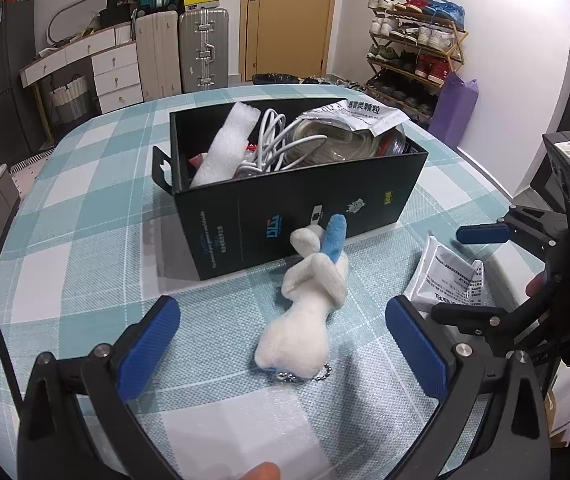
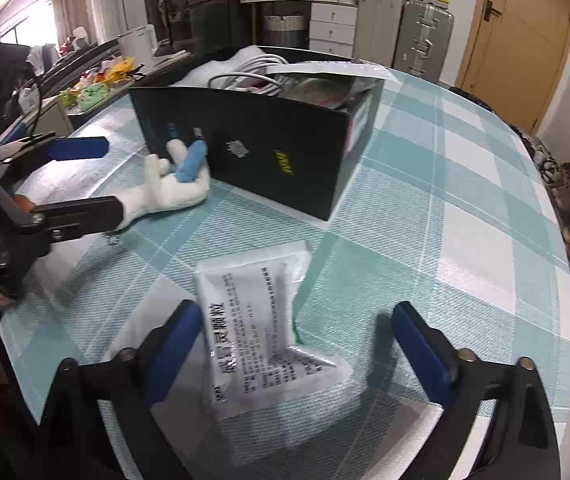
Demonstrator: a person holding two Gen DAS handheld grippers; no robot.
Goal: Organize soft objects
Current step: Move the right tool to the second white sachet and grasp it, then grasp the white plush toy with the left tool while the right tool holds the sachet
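On a table covered with a teal and white checked cloth (image 1: 85, 240) stands an open black cardboard box (image 1: 305, 208). It holds a strip of white foam wrap (image 1: 229, 140), a tangle of white cables (image 1: 281, 140), a clear bag of something greyish (image 1: 337, 140) and a white printed sachet (image 1: 369, 114) that sticks out over the far rim.

A white plush toy (image 1: 305, 312) with one blue ear (image 1: 335, 236) lies on the cloth just in front of the box, its ears touching or nearly touching the box wall. A bead chain (image 1: 305, 376) hangs off its rounded near end. The left gripper (image 1: 281, 348) hangs over that end with its blue pads spread wide, one on each side of the toy and clear of it; nothing is pinched.

To the right of the toy, apart from it, a second white sachet with printed text (image 2: 253, 332) lies flat on the cloth, one corner folded up. The right gripper (image 2: 297, 352) hovers above it, tilted steeply down, its jaws apart and the sachet between them. The left pad (image 2: 177, 340) sits close against the sachet's edge, but whether it touches cannot be told; the right pad (image 2: 421, 344) is well clear of it. The sachet is not gripped.

Part of a fingertip (image 1: 263, 470) shows at the bottom edge of the left wrist view
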